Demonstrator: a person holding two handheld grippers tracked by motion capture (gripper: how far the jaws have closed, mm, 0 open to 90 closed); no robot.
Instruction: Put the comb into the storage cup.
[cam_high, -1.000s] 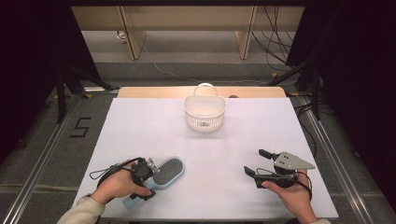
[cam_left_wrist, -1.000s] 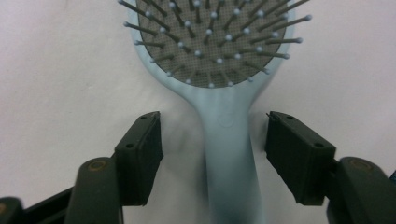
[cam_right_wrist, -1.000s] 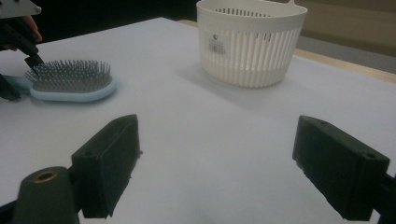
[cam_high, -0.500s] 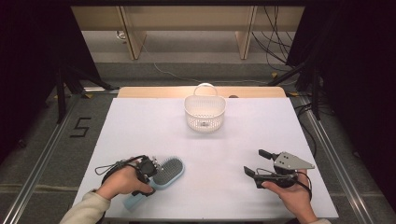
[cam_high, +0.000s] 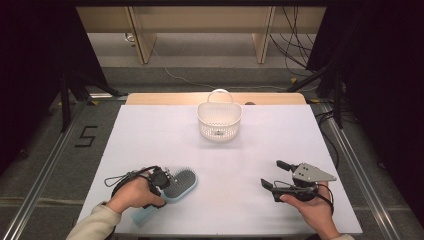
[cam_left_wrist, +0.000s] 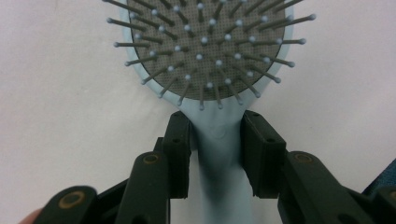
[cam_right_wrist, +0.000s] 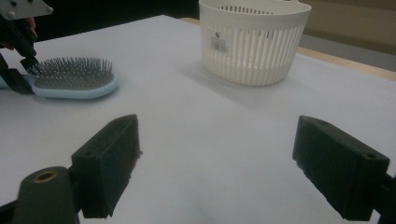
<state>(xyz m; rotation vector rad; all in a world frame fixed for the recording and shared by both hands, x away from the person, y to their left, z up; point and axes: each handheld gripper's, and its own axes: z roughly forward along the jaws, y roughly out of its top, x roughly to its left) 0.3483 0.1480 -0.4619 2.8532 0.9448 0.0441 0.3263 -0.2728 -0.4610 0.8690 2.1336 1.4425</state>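
- Pale blue plastic paddle hairbrush (cam_high: 175, 187) with a grey bristle pad lies bristles-up on the white tabletop (cam_high: 235, 160), at about 7 o'clock from the table centre in the high view.
- Left gripper (cam_high: 167, 179) sits at the brush neck. In the left gripper view, the handle (cam_left_wrist: 219, 172) runs between the two black jaws; the jaws have just been closing. Both pads (cam_left_wrist: 180, 154) lie against the handle sides, so the gripper is clenched on the hairbrush.
- The brush head points toward 1 o'clock in the high view; the handle end shows below the left hand (cam_high: 134, 194), toward 7 o'clock.
- Right gripper (cam_high: 270, 176) is held above the tabletop at about 4 o'clock, well apart from the brush. Its jaws stand wide and released, with bare table between them in the right gripper view.
- White slotted plastic basket (cam_high: 219, 120) with an arched handle stands upright at 12 o'clock, near the far table edge, well apart from both grippers.
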